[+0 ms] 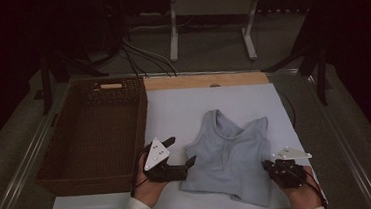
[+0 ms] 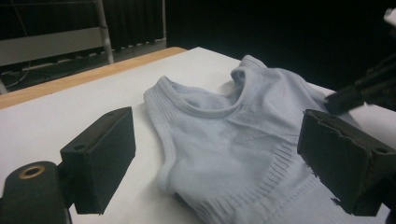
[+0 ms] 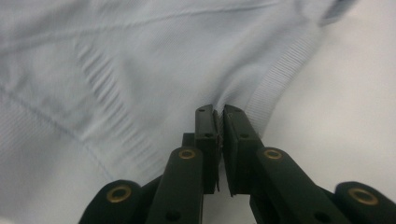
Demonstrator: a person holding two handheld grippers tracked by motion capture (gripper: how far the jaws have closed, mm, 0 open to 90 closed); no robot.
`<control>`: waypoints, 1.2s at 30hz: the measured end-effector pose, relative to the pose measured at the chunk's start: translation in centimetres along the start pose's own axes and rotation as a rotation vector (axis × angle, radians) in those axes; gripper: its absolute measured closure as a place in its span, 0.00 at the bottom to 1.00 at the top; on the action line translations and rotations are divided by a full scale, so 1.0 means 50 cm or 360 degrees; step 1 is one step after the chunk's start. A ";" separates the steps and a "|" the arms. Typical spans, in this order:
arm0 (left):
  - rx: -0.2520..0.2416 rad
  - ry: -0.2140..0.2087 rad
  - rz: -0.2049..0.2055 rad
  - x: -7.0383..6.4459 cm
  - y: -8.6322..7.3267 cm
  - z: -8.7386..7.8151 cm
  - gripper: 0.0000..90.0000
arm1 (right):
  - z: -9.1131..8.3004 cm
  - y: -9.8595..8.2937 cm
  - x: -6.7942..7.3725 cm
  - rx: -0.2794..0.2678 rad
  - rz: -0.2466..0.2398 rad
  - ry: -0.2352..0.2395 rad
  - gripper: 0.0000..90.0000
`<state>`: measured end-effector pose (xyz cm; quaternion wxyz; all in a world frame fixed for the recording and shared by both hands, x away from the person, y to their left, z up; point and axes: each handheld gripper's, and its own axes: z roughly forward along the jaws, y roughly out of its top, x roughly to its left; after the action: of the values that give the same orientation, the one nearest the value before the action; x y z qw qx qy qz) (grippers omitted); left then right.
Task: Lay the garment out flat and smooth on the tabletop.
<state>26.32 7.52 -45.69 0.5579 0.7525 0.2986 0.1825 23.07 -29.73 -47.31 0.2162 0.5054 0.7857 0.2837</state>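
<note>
A light blue sleeveless top (image 1: 230,156) lies flat on the white board (image 1: 174,110), neckline toward the far side. My left gripper (image 1: 181,151) stands open at the top's left edge, near the hem corner. In the left gripper view its jaws (image 2: 219,163) are spread wide, with the top (image 2: 224,135) between and beyond them. My right gripper (image 1: 268,165) is at the top's right edge. In the right gripper view its jaws (image 3: 219,116) are pinched shut on the ribbed edge of the top (image 3: 140,70). The right gripper (image 2: 359,91) also shows in the left gripper view, at the far right.
A large brown wicker basket (image 1: 142,118) stands to the left of the board, and it looks empty. A wooden strip (image 1: 206,80) runs along the board's far edge. Beyond it are cables on the floor and a white table frame (image 1: 211,12).
</note>
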 end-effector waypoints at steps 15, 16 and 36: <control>0.0010 0.0003 0.0006 -0.002 -0.001 0.002 0.14 | -0.021 0.013 -0.049 -0.0066 0.0036 -0.0203 0.95; 0.0012 0.0004 0.0005 -0.001 -0.002 0.002 0.14 | -0.020 0.012 -0.048 -0.0067 0.0040 -0.0205 0.95; 0.0179 -0.0008 -0.0101 -0.002 -0.012 0.052 0.17 | -0.019 0.002 -0.035 -0.0142 0.0074 -0.0121 0.35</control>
<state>27.67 5.70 -47.07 0.5209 0.7733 0.3308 0.1459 23.26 -31.53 -46.45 0.2615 0.5239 0.7515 0.3040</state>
